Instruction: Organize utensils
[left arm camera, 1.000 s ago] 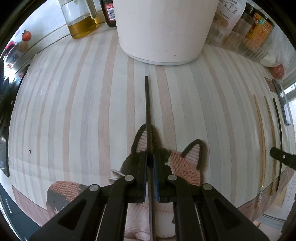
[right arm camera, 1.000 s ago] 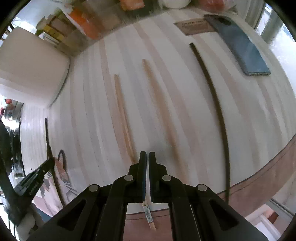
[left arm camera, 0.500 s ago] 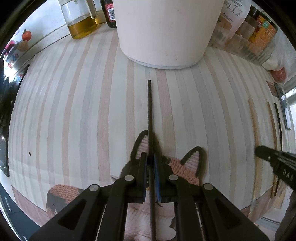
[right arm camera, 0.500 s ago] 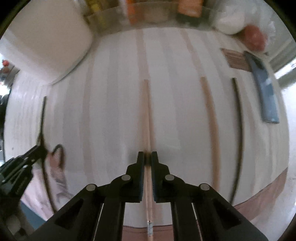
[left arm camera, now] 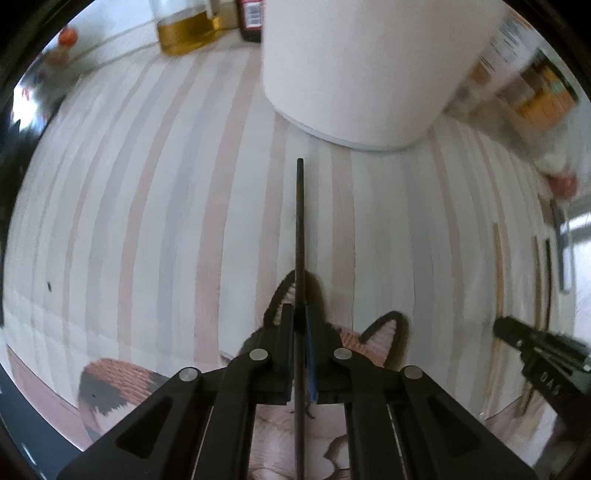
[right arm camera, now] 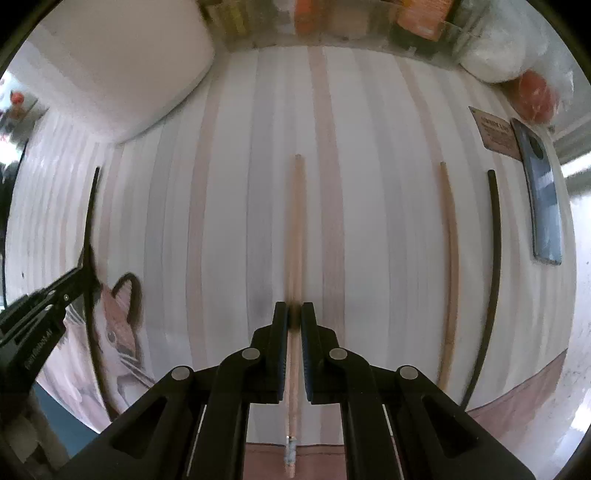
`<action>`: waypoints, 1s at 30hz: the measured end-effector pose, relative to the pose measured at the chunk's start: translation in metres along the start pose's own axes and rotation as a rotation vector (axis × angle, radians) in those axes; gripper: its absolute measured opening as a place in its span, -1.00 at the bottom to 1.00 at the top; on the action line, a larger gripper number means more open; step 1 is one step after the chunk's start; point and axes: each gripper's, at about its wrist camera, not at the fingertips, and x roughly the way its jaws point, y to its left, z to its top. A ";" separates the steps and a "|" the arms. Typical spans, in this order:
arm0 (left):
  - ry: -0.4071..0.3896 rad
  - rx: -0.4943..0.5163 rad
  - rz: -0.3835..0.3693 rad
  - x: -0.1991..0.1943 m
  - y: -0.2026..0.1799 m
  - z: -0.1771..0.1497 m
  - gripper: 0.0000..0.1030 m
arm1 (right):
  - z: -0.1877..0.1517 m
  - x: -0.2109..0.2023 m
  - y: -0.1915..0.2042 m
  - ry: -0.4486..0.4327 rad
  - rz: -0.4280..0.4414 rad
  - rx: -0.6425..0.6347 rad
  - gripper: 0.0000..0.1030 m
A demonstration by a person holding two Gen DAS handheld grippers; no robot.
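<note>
Both pairs of jaws are nearly pressed together, each pinching a chopstick; left gripper (left arm camera: pixel 302 319) clamps a black chopstick (left arm camera: pixel 300 229) that runs straight forward between its jaws, tip pointing at a big white container (left arm camera: pixel 369 70) standing just ahead on the striped table (left arm camera: pixel 147 221); right gripper (right arm camera: pixel 294 317) clamps a light wooden chopstick (right arm camera: pixel 296 229) that lies lengthwise along the table, its near end sticking out past the table edge under the gripper; second wooden chopstick (right arm camera: pixel 451 266) and second black chopstick (right arm camera: pixel 491 266) lie parallel to the right of it, apart from each other; dark phone (right arm camera: pixel 541 192) further right beside a small brown card (right arm camera: pixel 496 131); white bag (right arm camera: pixel 495 55) and orange-red item (right arm camera: pixel 533 98) at the back right corner; oil jug (left arm camera: pixel 184 29) and dark bottle (left arm camera: pixel 251 18) behind left of the container, jars and packets (left arm camera: pixel 532 85) to its right, blurred; cat-face mat (left arm camera: pixel 380 332) at the near table edge under the left gripper; both grippers are level and point across the table side by side, the left one well to the left of the right; whether the black chopstick in the left gripper touches the table cannot be told.
</note>
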 end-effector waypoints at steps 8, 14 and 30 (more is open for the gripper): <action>0.005 0.072 0.052 0.001 -0.011 0.004 -0.92 | 0.018 -0.001 0.001 0.032 0.011 0.002 -0.86; 0.001 0.097 0.077 0.002 -0.022 0.005 -0.86 | 0.030 -0.001 0.006 0.051 -0.013 -0.030 -0.86; -0.040 0.118 0.047 -0.002 -0.043 0.005 -0.93 | 0.031 0.004 0.020 -0.041 0.060 0.005 -0.88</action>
